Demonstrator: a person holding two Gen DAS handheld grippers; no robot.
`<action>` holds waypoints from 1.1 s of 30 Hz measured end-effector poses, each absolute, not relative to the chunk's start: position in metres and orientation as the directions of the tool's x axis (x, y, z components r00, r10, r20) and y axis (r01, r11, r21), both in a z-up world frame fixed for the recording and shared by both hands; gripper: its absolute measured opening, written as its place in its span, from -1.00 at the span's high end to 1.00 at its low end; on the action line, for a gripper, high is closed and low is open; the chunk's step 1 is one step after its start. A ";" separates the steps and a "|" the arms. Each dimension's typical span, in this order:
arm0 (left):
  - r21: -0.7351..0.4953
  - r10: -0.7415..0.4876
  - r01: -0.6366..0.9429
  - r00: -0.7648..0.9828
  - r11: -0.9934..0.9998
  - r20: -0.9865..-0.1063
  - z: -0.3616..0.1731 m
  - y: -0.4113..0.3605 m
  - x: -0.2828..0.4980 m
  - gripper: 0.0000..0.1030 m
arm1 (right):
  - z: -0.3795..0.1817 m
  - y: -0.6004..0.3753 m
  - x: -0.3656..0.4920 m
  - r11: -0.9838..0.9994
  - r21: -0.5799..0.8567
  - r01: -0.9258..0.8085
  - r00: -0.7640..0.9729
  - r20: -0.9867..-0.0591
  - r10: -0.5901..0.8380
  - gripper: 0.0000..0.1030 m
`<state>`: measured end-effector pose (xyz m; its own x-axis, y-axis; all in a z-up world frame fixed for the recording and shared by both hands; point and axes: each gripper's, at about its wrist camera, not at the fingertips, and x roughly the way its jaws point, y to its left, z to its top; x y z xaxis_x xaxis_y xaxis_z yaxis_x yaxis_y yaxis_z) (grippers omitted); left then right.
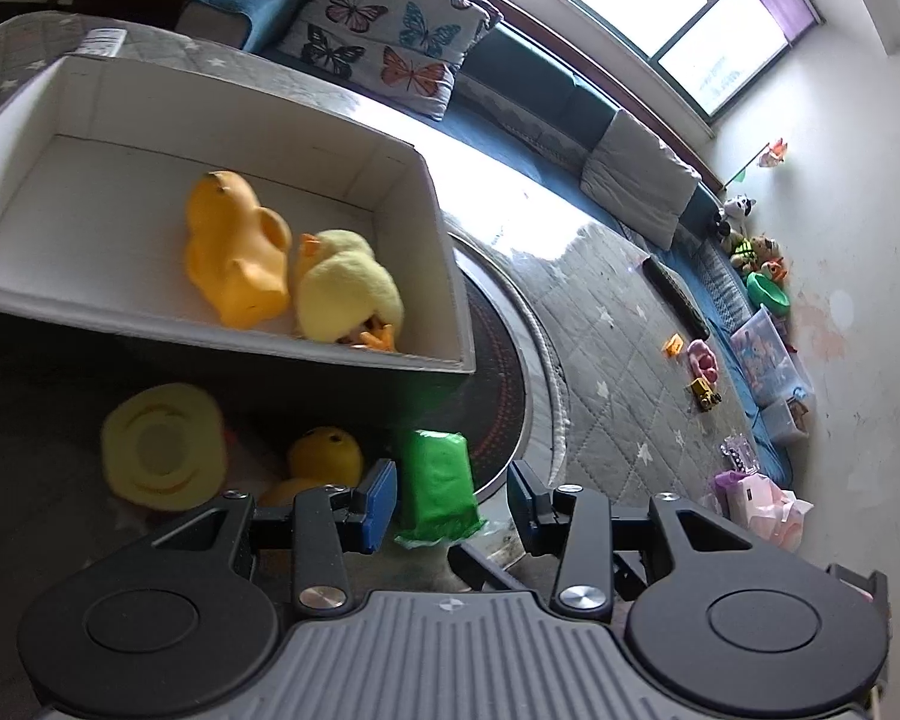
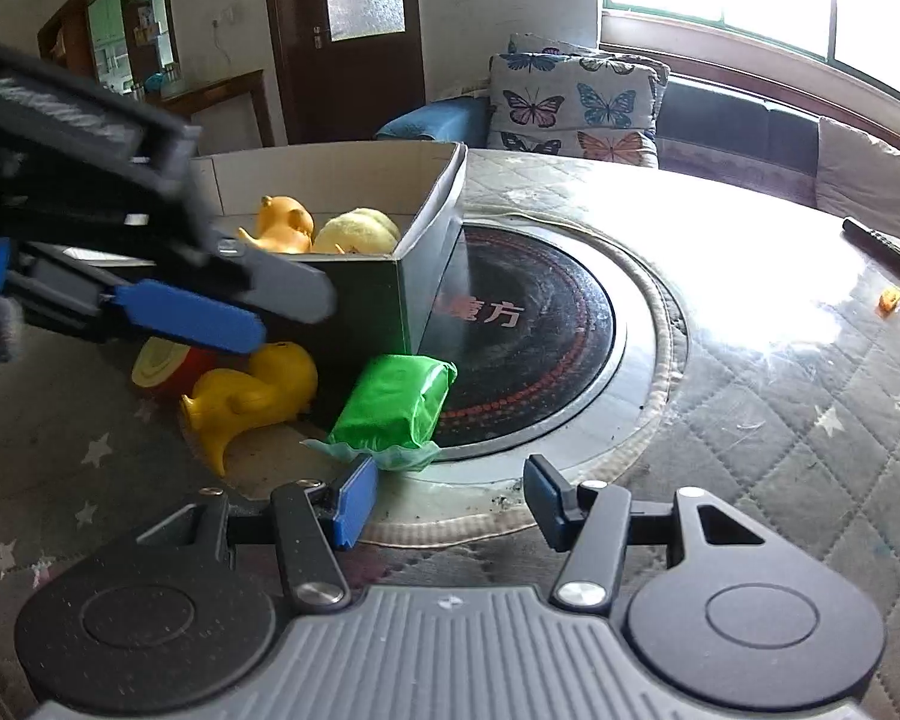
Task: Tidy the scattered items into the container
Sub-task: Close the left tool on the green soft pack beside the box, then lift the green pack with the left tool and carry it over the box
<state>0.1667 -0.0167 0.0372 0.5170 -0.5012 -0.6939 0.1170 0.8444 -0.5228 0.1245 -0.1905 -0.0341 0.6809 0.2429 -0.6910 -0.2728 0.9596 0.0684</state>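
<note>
my left claw [image 1: 450, 498] is spread wide and grips nothing; it hangs over the quilted grey star-print table cover [image 1: 606, 324], with the green plastic-wrapped packet [image 1: 441, 483] showing between its blue pads. from my right wrist view that same left claw [image 2: 222, 315] reaches in from the left edge, above the toys lying outside the box. my right claw [image 2: 444, 501] is also spread, holding nothing, and sits low over the cover near the table's front edge, just in front of the green packet [image 2: 399, 405].

the white-lined open cardboard box [image 1: 390, 180] stands on the cover beside the round black inset hotplate [image 2: 534, 336] in the table's middle. inside it, against the near wall, lie an orange rubber duck [image 1: 234, 246] and a pale yellow plush duckling [image 1: 345, 288], touching each other.

outside, at the foot of the box's dark outer wall, lie three things: a yellow rubber duck [image 2: 252, 390] on its side, a red and cream round toy [image 2: 165, 366] just behind it, and the green packet, tilted, its far end over the hotplate's rim.

further along the cover, near the blue bench, lie a black remote control [image 1: 672, 291] and small toys.
</note>
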 end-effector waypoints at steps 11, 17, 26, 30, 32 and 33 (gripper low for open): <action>-0.497 -0.465 0.076 0.495 0.865 -0.734 0.021 -0.034 0.191 0.17 | -0.026 -0.175 0.126 0.937 0.077 -0.341 0.693 -0.652 0.306 -0.21; -0.481 -0.459 0.084 0.478 0.873 -0.749 0.015 -0.039 0.197 0.16 | -0.031 -0.170 0.141 0.935 0.080 -0.345 0.686 -0.659 0.309 -0.12; -0.470 -0.450 0.078 0.459 0.879 -0.766 0.008 -0.039 0.203 0.16 | -0.032 -0.173 0.138 0.930 0.096 -0.356 0.664 -0.674 0.324 0.10; -0.476 -0.457 0.077 0.450 0.876 -0.768 0.005 -0.042 0.204 0.16 | -0.030 -0.177 0.138 0.932 0.098 -0.349 0.664 -0.676 0.319 0.10; -0.479 -0.462 0.081 0.445 0.874 -0.767 0.005 -0.044 0.204 0.16 | -0.029 -0.179 0.140 0.930 0.110 -0.350 0.663 -0.673 0.329 0.10; -0.477 -0.462 0.085 0.445 0.875 -0.767 0.005 -0.046 0.204 0.16 | -0.029 -0.180 0.141 0.930 0.115 -0.350 0.662 -0.672 0.332 0.10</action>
